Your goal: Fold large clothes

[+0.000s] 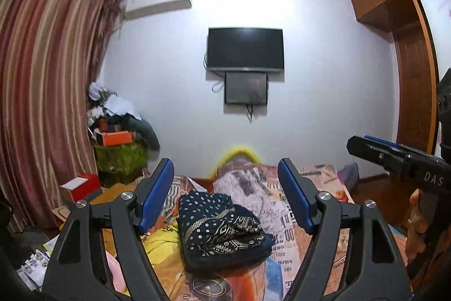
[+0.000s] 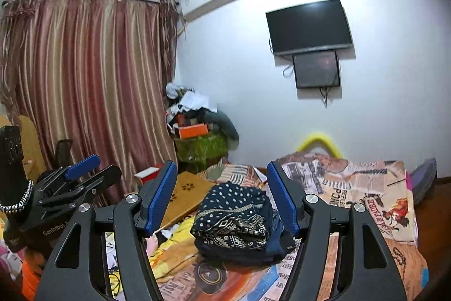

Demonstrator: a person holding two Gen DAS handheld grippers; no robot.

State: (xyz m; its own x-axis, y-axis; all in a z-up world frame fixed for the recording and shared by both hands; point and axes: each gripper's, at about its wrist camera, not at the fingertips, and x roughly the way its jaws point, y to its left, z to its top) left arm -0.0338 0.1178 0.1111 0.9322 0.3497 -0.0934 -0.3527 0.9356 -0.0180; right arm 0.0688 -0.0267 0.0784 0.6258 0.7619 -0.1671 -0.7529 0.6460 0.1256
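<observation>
Both the left tongs [image 1: 225, 196] and right tongs [image 2: 222, 198] gape wide and empty, above the folded dark patterned garment [image 1: 222, 227] lying ahead on the bed [image 1: 284, 239].

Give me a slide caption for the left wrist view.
Left gripper open and empty above a folded dark patterned garment on the bed, wall television ahead.
</observation>
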